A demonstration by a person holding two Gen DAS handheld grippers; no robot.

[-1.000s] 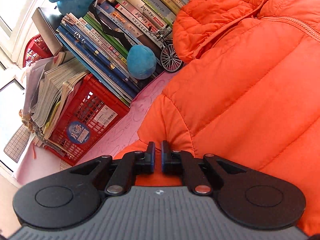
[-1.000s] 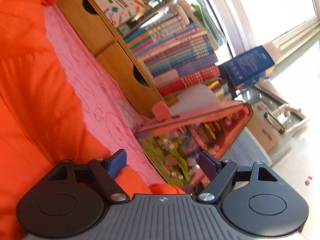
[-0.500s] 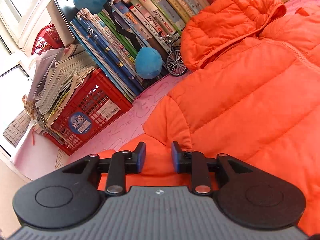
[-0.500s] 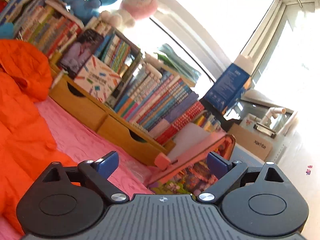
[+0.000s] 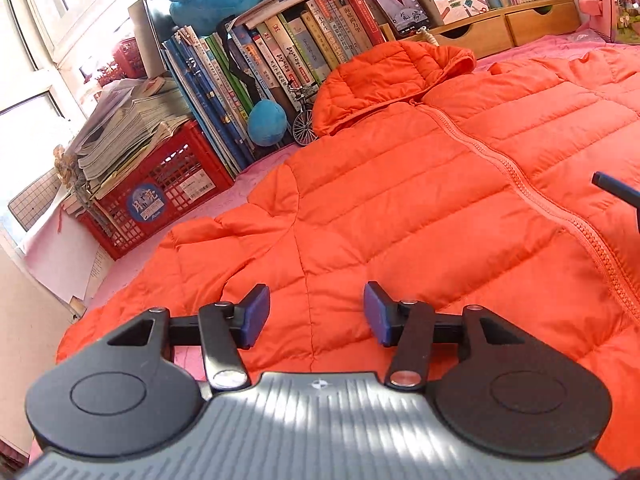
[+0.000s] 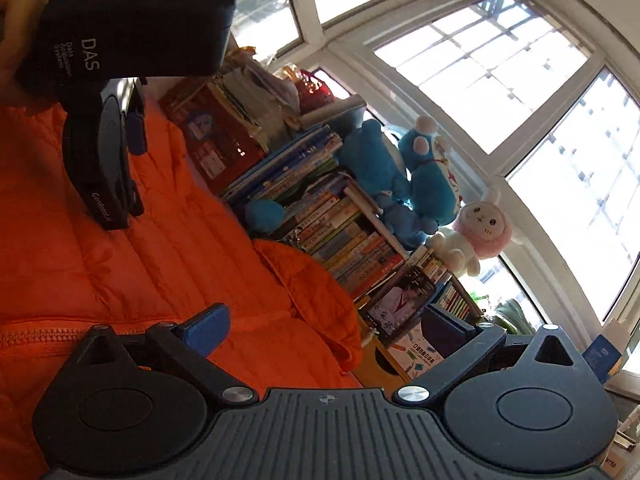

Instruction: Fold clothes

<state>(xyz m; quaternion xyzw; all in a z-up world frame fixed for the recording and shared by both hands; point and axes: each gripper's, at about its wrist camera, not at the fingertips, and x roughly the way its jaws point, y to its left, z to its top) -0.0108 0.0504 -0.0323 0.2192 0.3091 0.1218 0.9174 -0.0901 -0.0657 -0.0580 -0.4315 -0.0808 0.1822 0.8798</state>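
On the left claw, white lettering reads "DAS".

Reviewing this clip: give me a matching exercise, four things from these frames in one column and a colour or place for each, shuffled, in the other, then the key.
Things:
1. puffer jacket
2. plastic crate
3. rabbit plush
4. toy bicycle

Descriptions:
A. pink and white, on top of the row of books by the window
B. red, stacked with papers and magazines
C. orange, spread flat on the pink cloth, zip closed
D. small and metal, standing beside the jacket's hood

Pairs: 1-C, 2-B, 3-A, 4-D
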